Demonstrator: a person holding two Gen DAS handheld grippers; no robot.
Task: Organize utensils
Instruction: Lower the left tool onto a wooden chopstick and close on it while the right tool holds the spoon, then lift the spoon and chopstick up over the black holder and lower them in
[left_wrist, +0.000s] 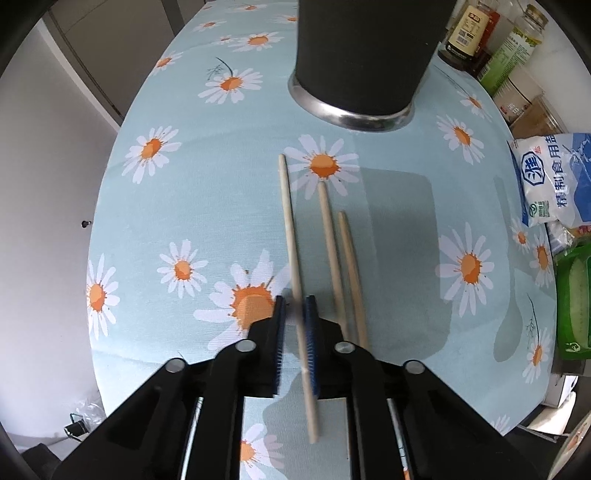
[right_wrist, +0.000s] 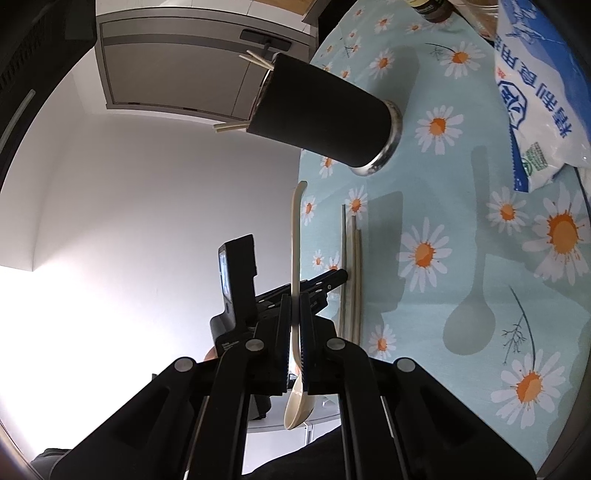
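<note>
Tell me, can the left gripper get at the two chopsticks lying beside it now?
Probably not yet: the left gripper is shut on one chopstick. The two loose chopsticks lie uncovered beside it on the tablecloth.

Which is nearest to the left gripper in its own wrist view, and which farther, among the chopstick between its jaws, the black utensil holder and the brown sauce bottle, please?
From the left gripper:
1. Chopstick: between the jaws, running away up the cloth.
2. Black utensil holder: ahead, standing past the chopstick tips.
3. Brown sauce bottle: farthest, at the upper right behind the holder.
</note>
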